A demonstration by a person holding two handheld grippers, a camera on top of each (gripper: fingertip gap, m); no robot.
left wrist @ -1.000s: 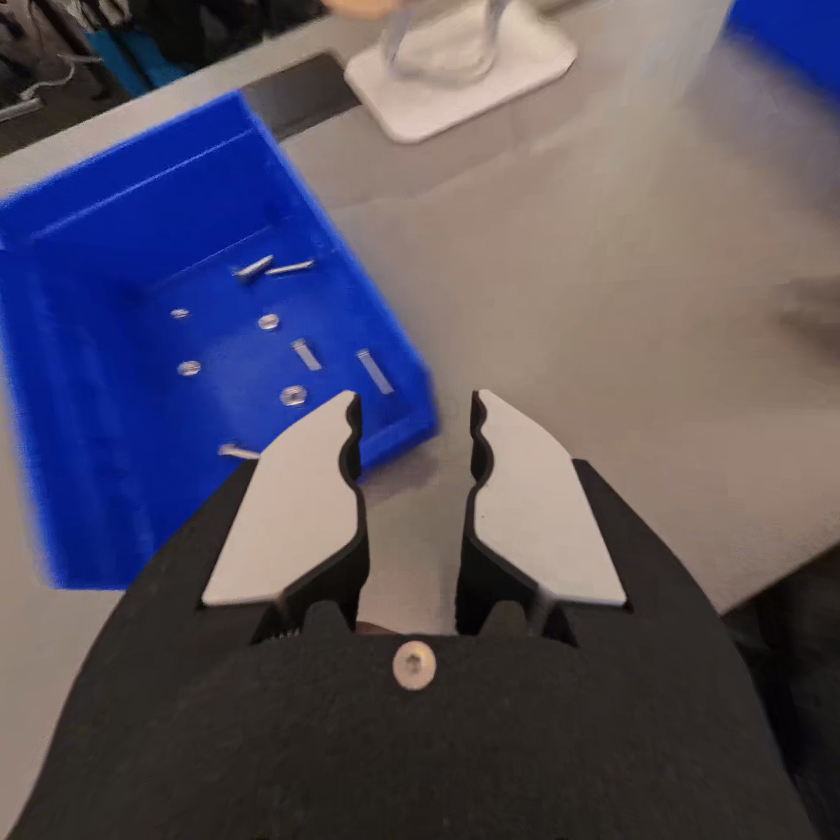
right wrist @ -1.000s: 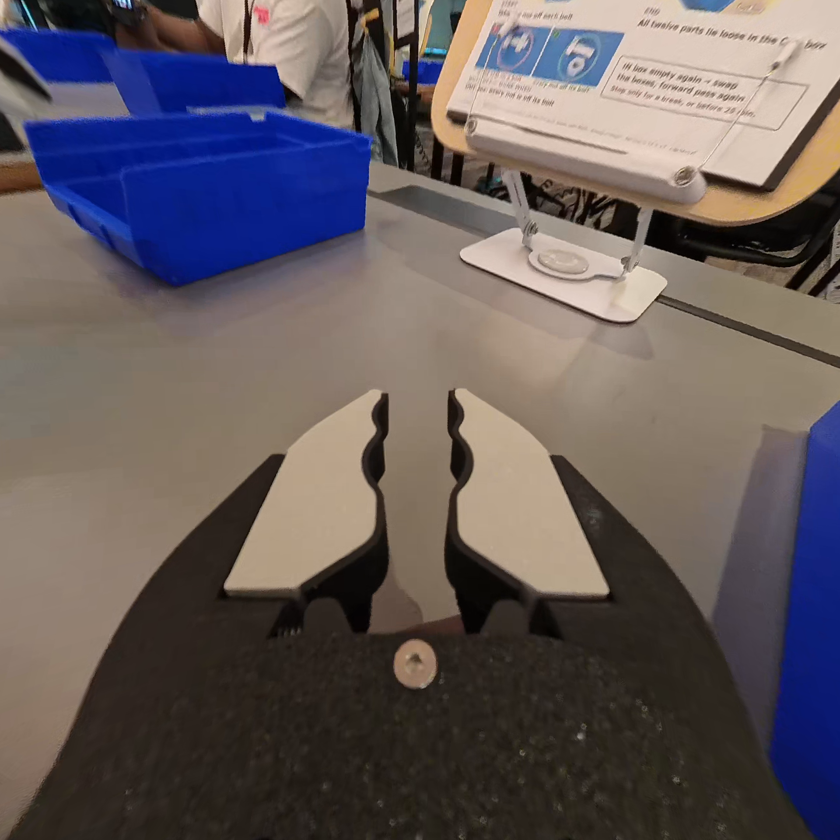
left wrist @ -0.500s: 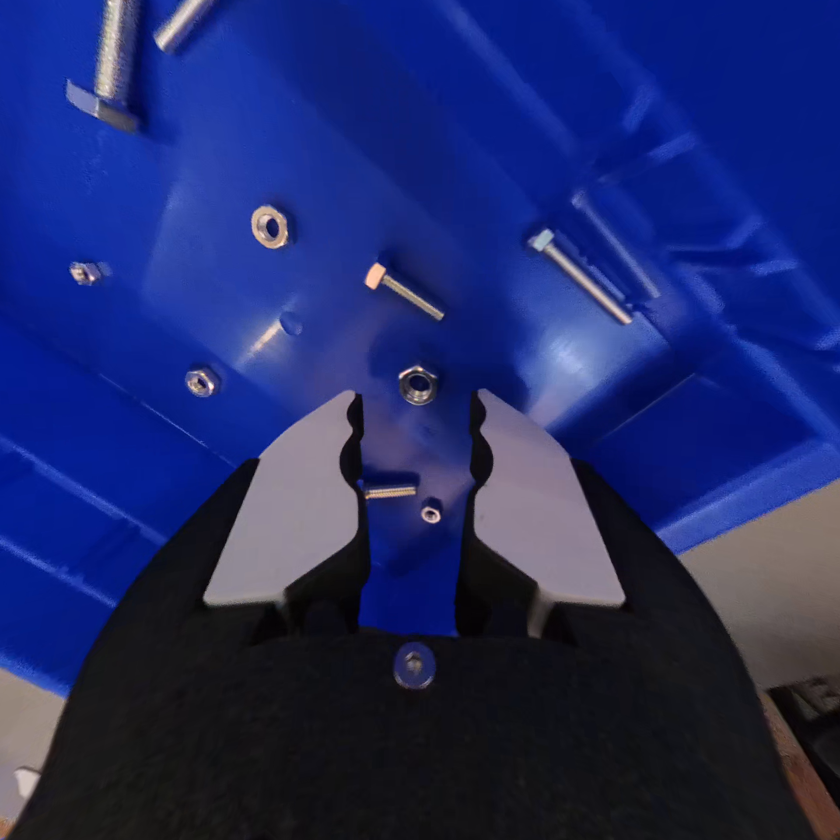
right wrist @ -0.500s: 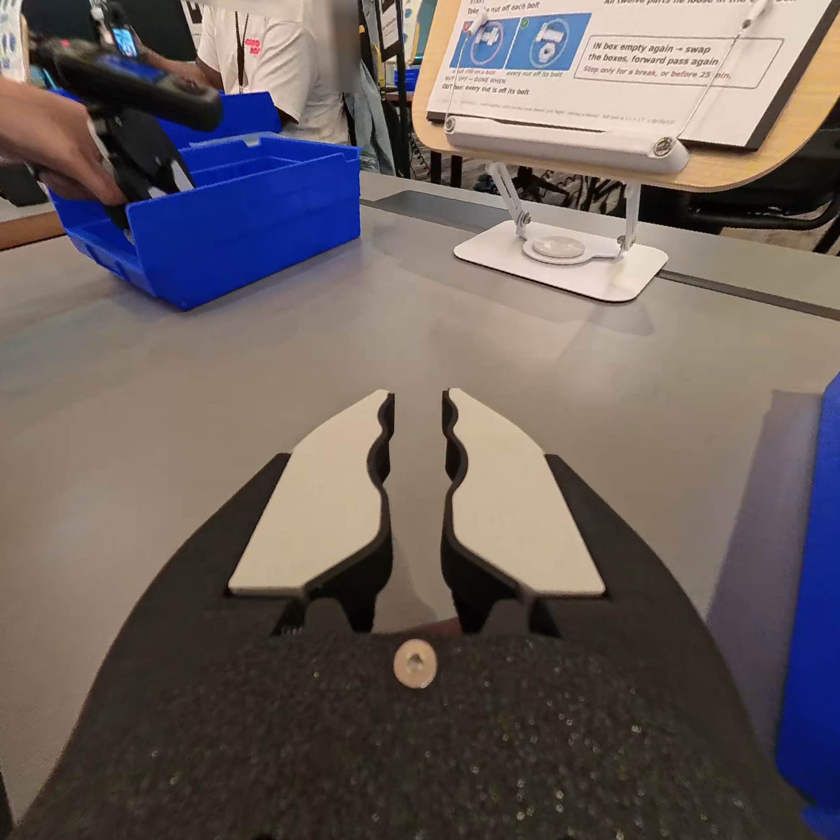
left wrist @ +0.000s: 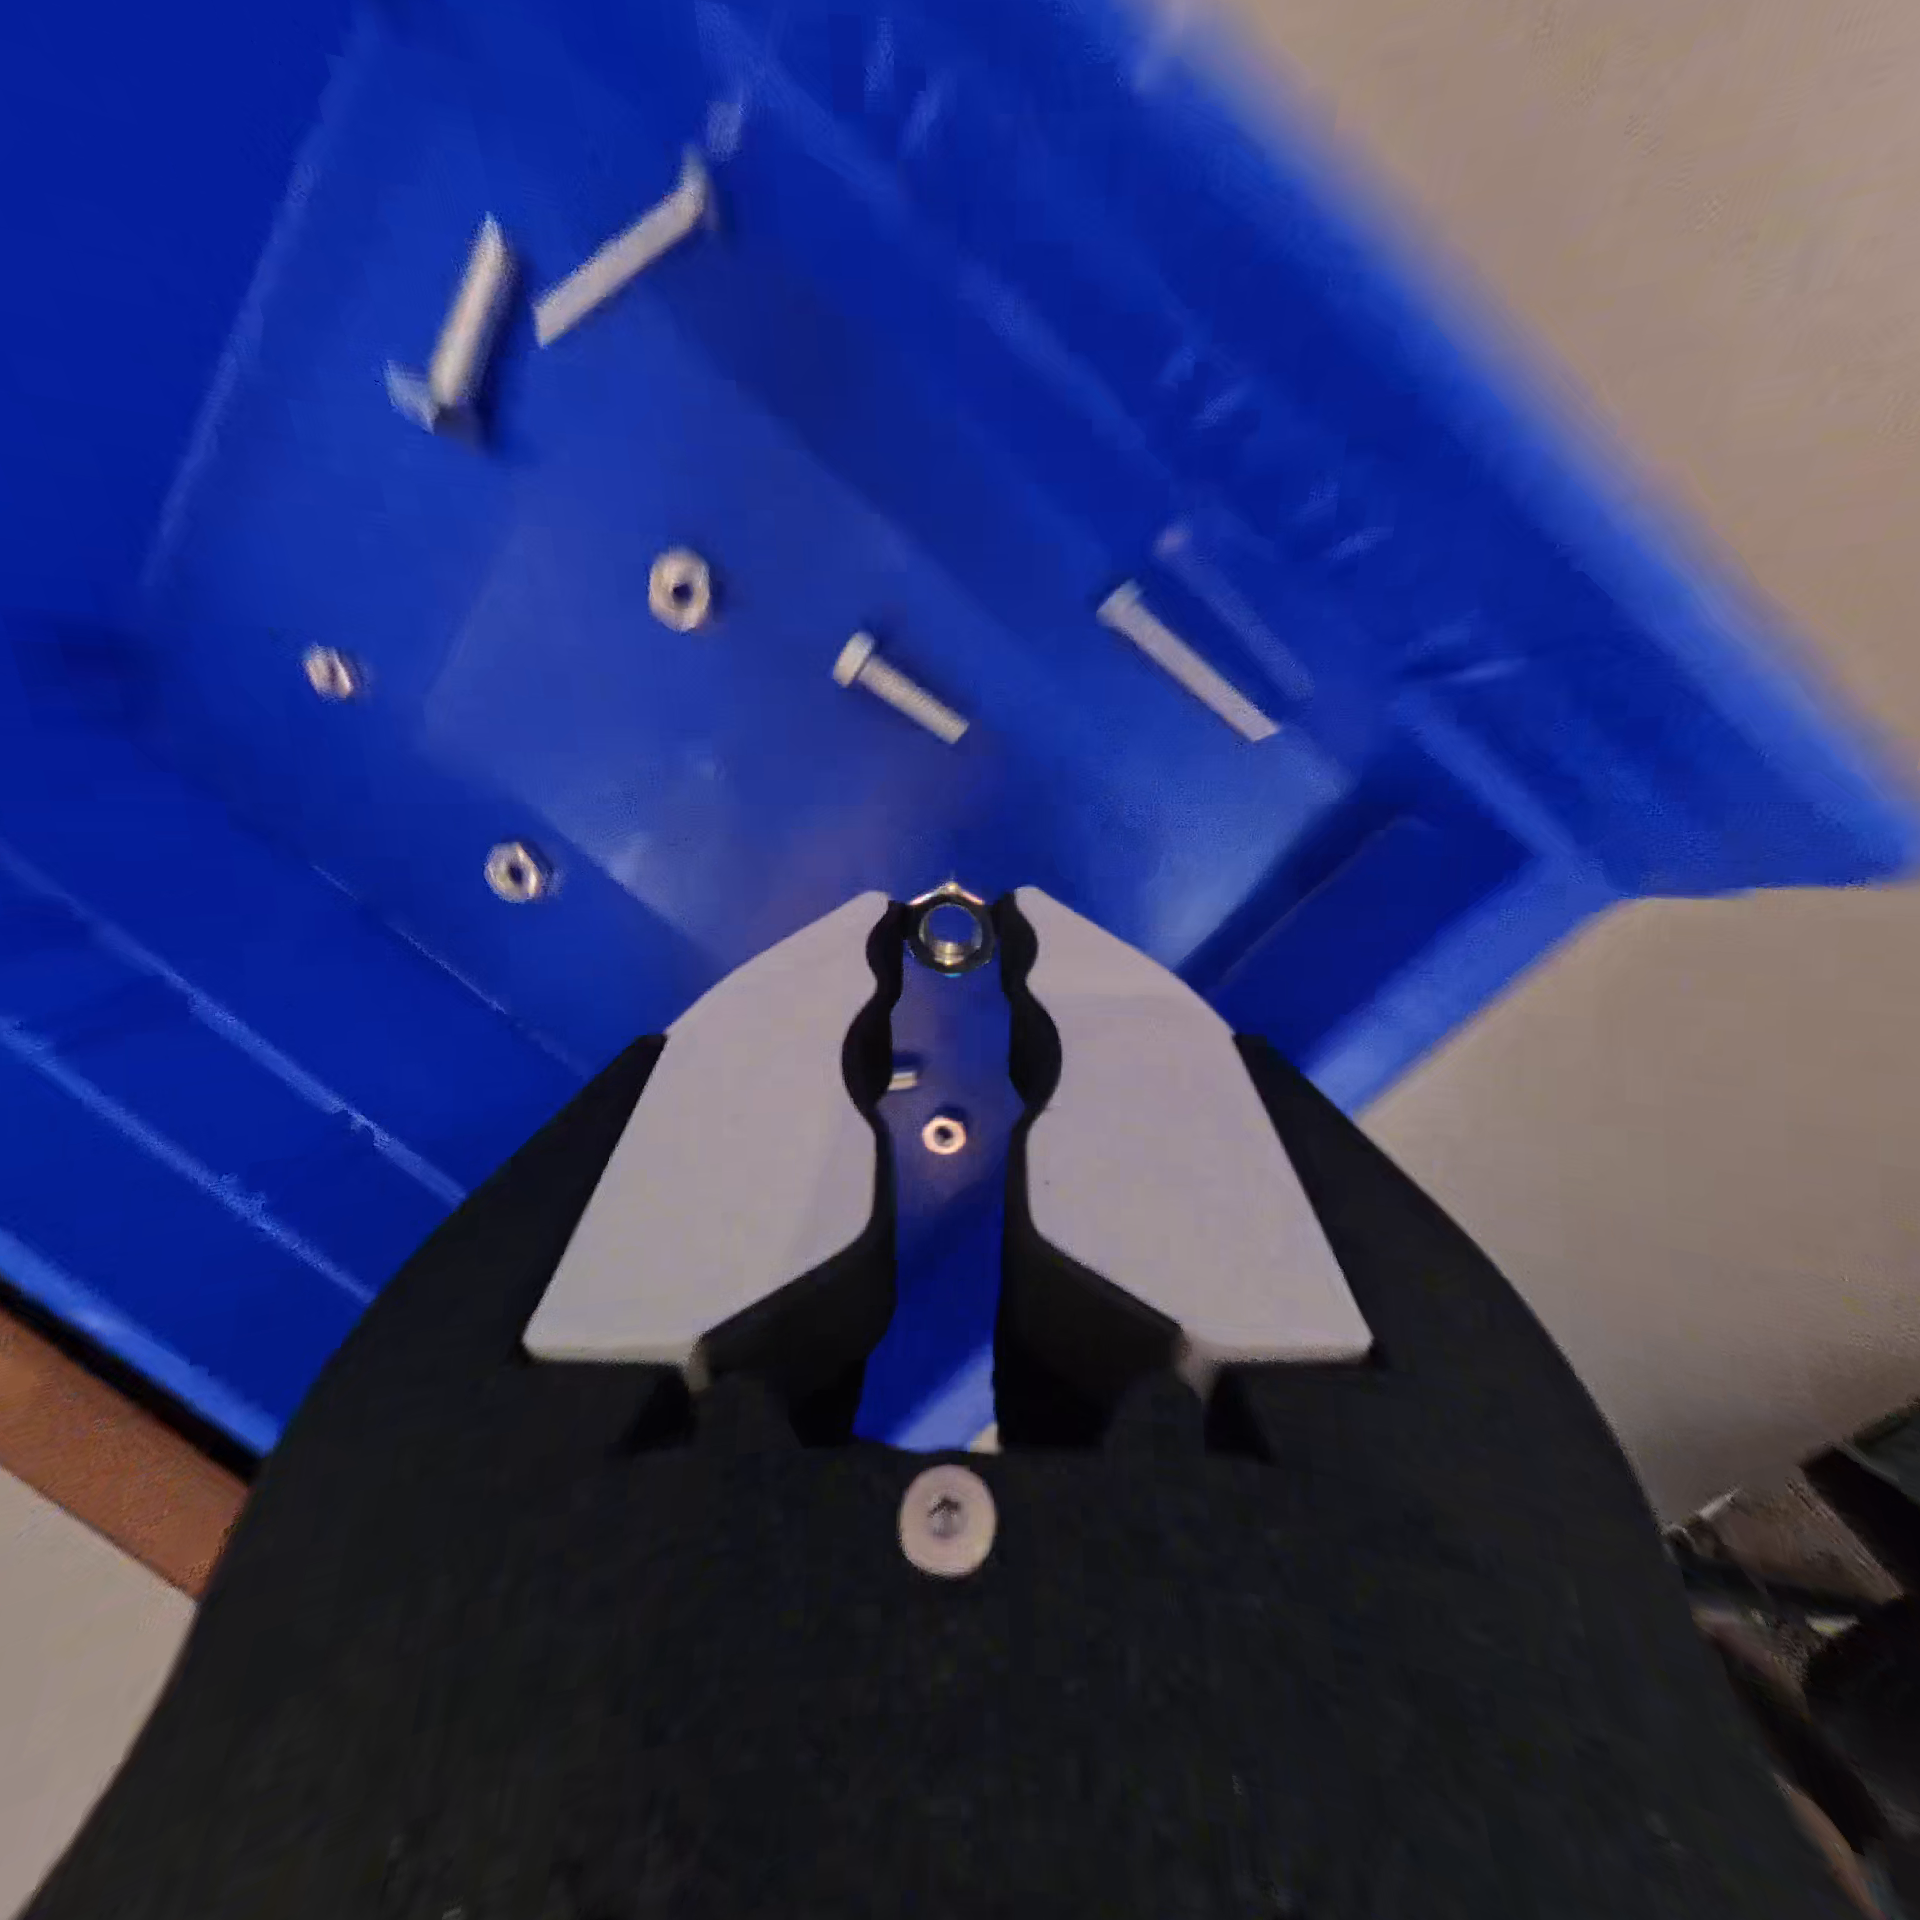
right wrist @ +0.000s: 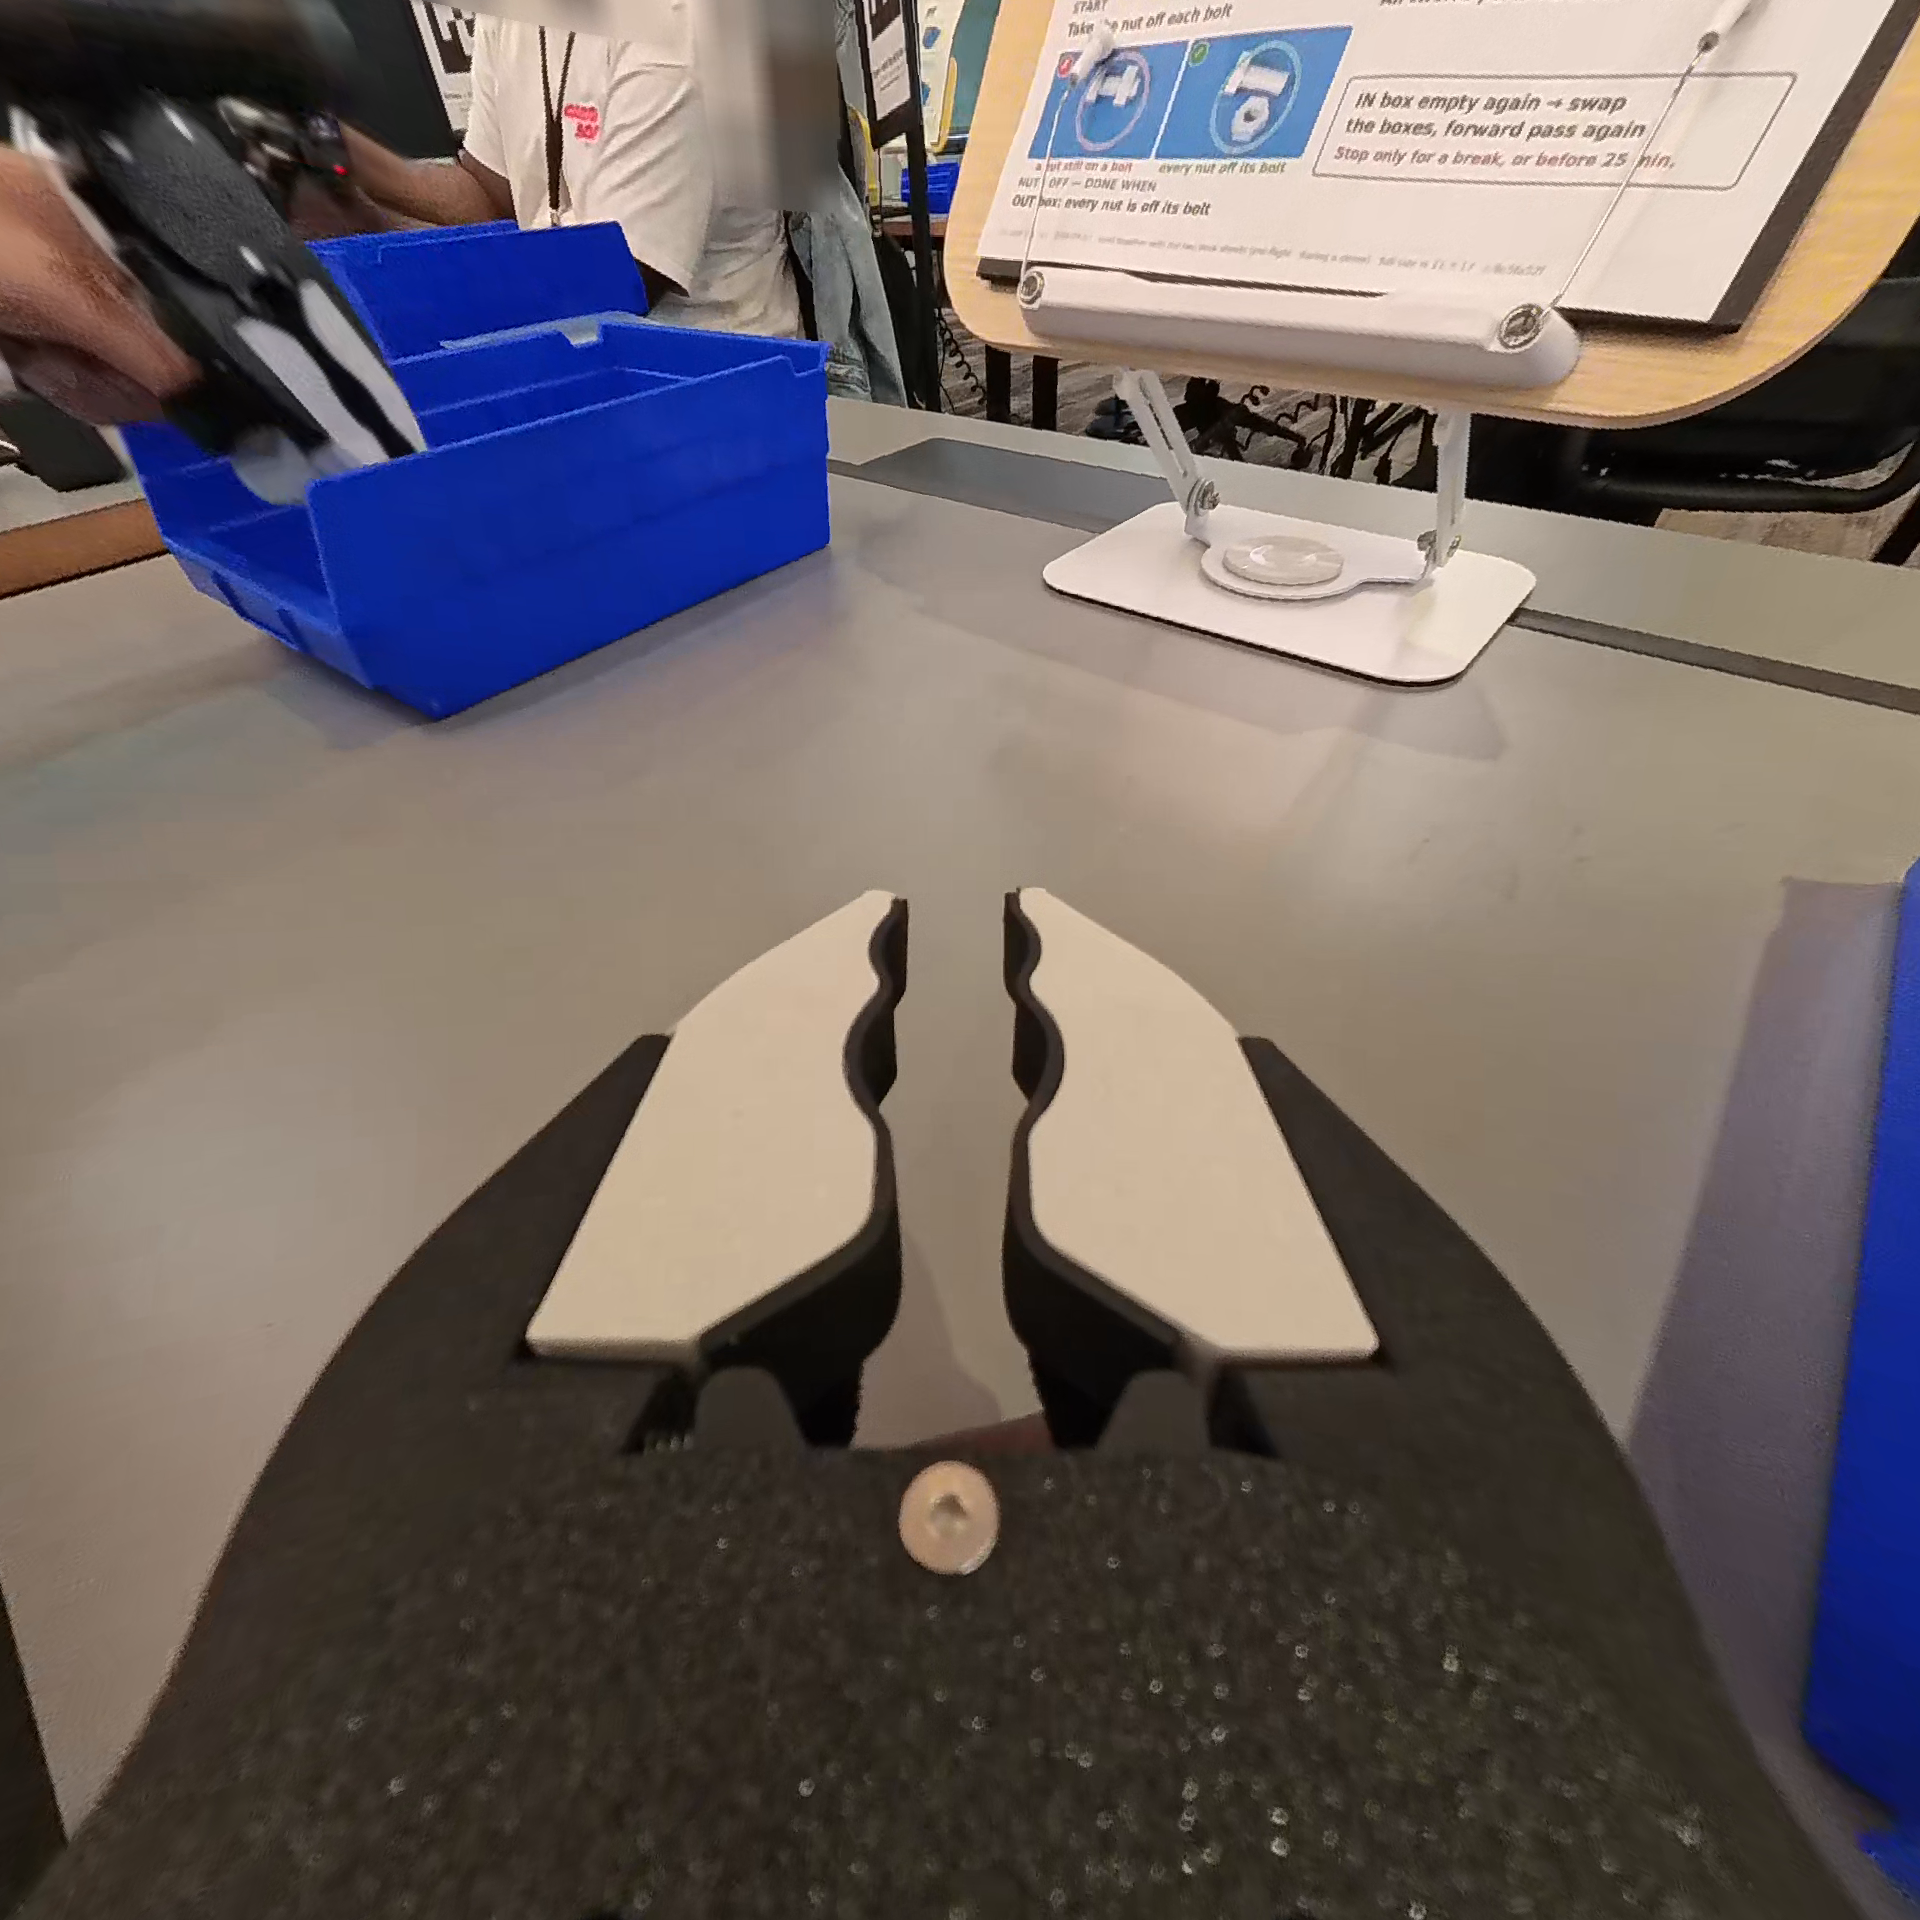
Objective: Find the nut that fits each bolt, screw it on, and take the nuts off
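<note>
Inside the blue bin, the left gripper is pinching a hex nut between nearly closed fingertips, loose bolts lying farther in, while the right gripper is hovering slightly parted and empty over the grey table.

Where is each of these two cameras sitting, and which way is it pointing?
Left wrist view: rides on the left hand-held gripper, looking down into the blue bin of loose bolts and nuts; its fingers pinch a nut.
Right wrist view: rides on the right hand-held gripper, looking level across the grey table toward a document stand; its fingers are apart, holding nothing.
Shared: the blue bin and the left hand-held gripper, held by a hand.
</note>
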